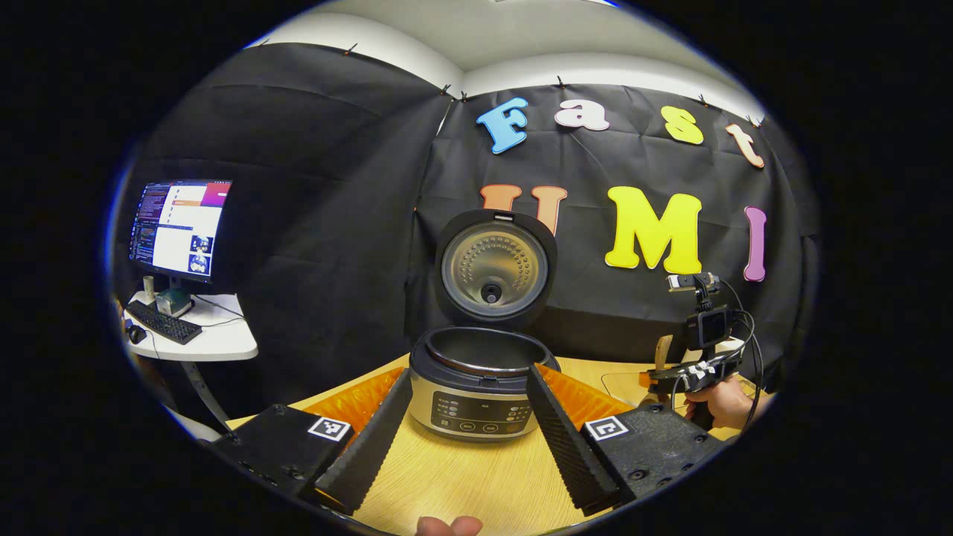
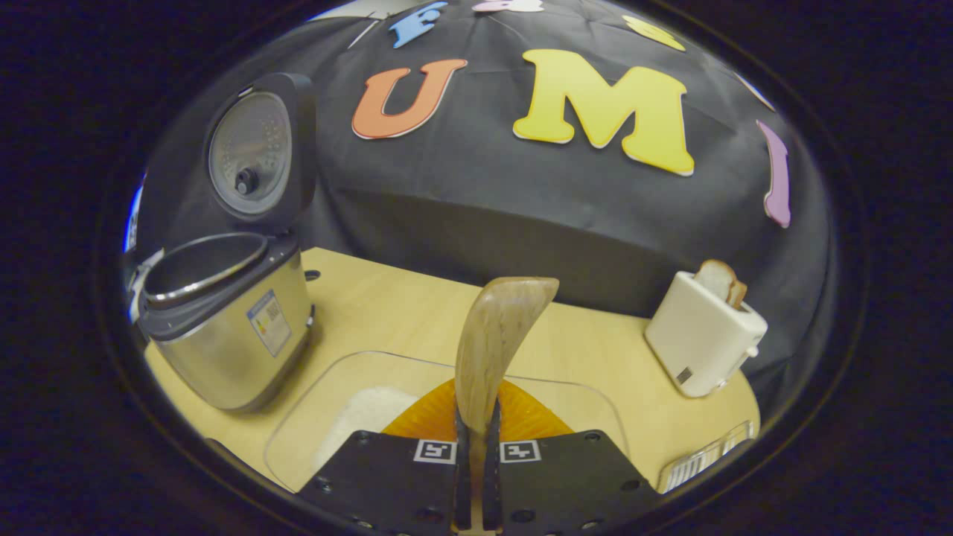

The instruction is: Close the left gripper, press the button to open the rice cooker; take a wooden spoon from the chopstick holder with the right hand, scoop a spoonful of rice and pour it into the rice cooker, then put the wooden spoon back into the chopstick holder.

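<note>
Clamping the wooden spoon [image 2: 497,335] upright, the right hand-held gripper [image 2: 476,461] should dip into the rice container [image 2: 350,380] just below it, keeping level toward the open rice cooker [image 2: 223,327] on its left; left hand-held gripper [image 1: 469,424] released.

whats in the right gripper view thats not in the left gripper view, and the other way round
Right gripper view: a white toaster with a bread slice in its slot, a clear plastic tub holding white rice, and the right tool shut on the pale wooden spoon.

Left gripper view: a lit monitor and a black keyboard on a white side desk, and the left tool, open.

Both: the silver rice cooker with its lid up, the wooden table, the spoon, the right tool.
</note>
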### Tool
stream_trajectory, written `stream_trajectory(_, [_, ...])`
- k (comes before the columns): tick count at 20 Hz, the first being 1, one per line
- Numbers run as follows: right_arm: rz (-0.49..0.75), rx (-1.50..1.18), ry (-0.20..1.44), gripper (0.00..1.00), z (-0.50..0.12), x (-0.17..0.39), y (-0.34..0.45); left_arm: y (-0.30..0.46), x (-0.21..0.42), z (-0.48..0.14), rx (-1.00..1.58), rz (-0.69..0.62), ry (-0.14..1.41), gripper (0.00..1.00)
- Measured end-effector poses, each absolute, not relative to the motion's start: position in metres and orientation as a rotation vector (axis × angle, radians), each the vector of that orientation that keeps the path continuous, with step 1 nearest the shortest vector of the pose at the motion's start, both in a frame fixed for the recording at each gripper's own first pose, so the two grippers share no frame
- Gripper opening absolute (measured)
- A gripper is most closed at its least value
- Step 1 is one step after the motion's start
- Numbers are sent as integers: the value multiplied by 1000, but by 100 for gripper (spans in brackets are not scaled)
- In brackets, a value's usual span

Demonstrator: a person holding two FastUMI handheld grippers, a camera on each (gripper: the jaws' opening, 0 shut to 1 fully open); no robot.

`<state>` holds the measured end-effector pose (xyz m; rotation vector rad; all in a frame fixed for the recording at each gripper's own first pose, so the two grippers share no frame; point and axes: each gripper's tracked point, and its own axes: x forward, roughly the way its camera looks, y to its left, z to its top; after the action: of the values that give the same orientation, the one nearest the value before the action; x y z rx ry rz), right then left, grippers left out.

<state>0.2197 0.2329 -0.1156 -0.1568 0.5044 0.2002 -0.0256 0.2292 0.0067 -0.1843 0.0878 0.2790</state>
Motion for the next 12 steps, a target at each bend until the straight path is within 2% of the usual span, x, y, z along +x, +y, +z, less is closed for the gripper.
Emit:
stream_trajectory(3, [225,-52,507,6,-113,219,248,237,-29,10,-197,284,78,98])
stream_trajectory(12, [228,537,563,7,-98,229,252,249,-30,10,-221,309,74,98])
